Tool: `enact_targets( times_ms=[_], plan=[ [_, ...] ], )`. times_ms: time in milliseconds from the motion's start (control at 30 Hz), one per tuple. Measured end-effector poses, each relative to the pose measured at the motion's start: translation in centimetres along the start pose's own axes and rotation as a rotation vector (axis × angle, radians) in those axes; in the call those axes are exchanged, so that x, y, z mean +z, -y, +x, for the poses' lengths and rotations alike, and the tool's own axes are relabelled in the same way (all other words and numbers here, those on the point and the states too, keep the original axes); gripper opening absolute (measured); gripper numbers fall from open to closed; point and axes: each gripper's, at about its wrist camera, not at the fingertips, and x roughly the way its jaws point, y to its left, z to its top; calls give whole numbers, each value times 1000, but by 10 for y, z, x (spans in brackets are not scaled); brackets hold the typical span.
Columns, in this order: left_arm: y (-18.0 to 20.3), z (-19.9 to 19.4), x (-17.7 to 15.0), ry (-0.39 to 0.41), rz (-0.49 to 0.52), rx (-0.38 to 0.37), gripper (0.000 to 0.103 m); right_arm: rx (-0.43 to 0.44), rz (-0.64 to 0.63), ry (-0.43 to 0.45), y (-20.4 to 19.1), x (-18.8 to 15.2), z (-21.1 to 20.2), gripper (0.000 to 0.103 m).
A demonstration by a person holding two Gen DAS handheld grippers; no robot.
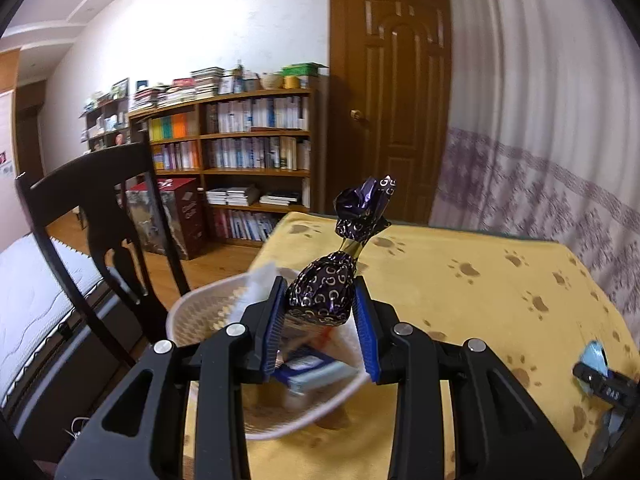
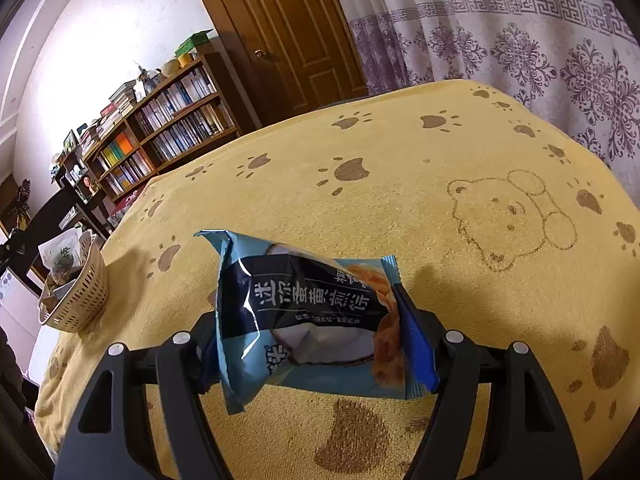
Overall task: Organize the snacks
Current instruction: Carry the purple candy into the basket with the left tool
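1. Over the white woven basket [image 1: 200, 312] at the table's left edge, your left tongs [image 1: 320, 308] are clamped on a purple foil-wrapped candy [image 1: 324, 296], its twisted top pointing up and away from you.
2. Under those tongs, the basket already has packets inside, a blue-and-white one [image 1: 312, 372] among them, though blur hides the details.
3. Your right tongs [image 2: 308, 336] are closed on a light blue biscuit packet [image 2: 308, 312] with Chinese lettering, pinched across its width and lifted clear of the table [image 2: 400, 200].
4. From the right camera, the basket [image 2: 80, 300] sits well off to the left, near the table's edge.
5. The yellow paw-print cloth [image 1: 460, 300] covers the table, with a bear outline [image 2: 516, 220] beyond the packet.
6. Behind it all stand a dark chair [image 1: 100, 208], a bookshelf [image 1: 240, 148], a wooden door [image 1: 392, 92] and a patterned curtain [image 2: 520, 52].
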Motion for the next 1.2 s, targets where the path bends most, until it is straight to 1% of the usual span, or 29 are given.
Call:
enact_targets(
  times_ms=[133,300,700,733,800,833,867,1200],
  plan=[
    [-22,5,3,-5,-42,21,34,4,-3,-2,0,1,1,72],
    [-45,17,3,-31,-100,24,34,8,-5,-4,0,0,1,72],
    [-71,63,-14,-128,-166,77,34,9,-7,-4,-1,0,1,72],
    [-73,65,-16,-134,-171,75,36,8,-6,-4,-1,0,1,72],
    [-76,72,-19,-147,-190,62,44,9,-7,-4,-1,-1,1,72],
    [-80,72,-19,-147,-195,64,52,8,-7,-4,-1,-1,1,72],
    [-82,74,-19,-148,-201,67,57,8,-8,-4,-1,-1,1,72],
    [-98,62,-15,-113,-249,70,57,7,-25,2,-4,-3,1,72]
  ],
)
